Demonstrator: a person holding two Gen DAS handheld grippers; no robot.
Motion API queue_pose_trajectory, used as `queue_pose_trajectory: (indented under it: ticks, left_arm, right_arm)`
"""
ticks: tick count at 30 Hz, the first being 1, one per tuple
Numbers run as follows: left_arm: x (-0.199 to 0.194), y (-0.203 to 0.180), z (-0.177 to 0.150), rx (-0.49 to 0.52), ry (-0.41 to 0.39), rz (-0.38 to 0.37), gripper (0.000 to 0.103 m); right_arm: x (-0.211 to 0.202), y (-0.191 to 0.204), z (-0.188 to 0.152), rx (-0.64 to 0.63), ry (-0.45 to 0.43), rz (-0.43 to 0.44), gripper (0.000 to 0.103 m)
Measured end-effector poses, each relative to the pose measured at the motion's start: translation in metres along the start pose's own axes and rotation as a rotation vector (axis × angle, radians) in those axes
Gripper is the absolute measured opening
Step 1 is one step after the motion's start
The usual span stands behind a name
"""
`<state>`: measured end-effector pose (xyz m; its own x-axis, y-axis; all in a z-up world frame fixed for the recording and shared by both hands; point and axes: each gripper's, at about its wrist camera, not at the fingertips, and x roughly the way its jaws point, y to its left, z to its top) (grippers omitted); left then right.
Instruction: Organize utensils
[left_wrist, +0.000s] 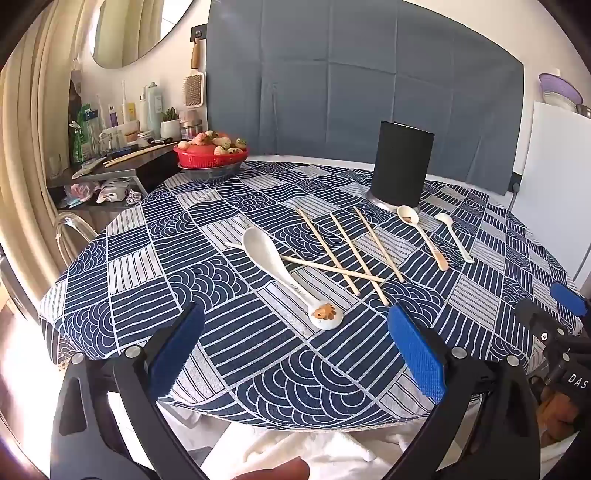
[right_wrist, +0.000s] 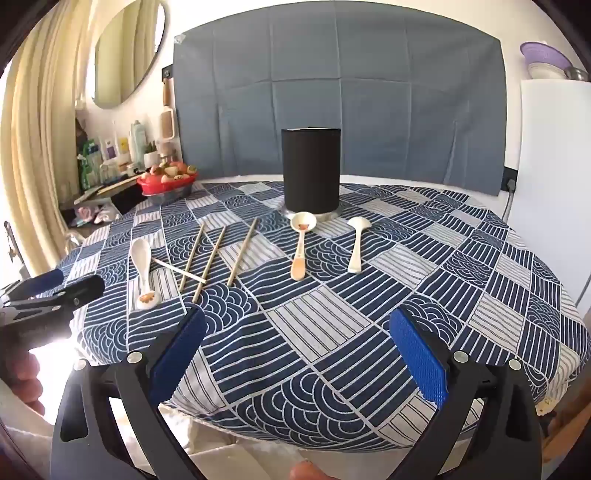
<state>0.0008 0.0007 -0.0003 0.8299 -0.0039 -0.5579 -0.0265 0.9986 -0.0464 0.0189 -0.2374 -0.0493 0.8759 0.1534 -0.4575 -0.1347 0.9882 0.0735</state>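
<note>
Patterned blue-and-white tablecloth (right_wrist: 424, 258) covers a round table whose near edge is cut off. Four wooden chopsticks (right_wrist: 242, 253) and three white ceramic spoons (right_wrist: 301, 247) lie before a black cylindrical holder (right_wrist: 311, 170), its inside hidden. Left gripper (left_wrist: 295, 347) and right gripper (right_wrist: 297, 350) hover wide apart, empty.

Three white ceramic spoons (right_wrist: 143, 271) (right_wrist: 301, 243) (right_wrist: 357, 242) are lying flat on the cloth, bowls facing the upright black cylindrical holder (right_wrist: 311, 171). Four wooden chopsticks (right_wrist: 212, 260) are lying between them, one crossing two others.
</note>
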Motion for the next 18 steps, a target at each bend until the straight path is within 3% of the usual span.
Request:
queue_pose_trajectory:
  ticks: [18]
  left_arm:
    - [0.0013,-0.0022,0.0015,0.005,-0.009,0.006,0.097]
  right_arm:
    - [0.0003,0.0018,0.0027,-0.017,0.004,-0.003,0.096]
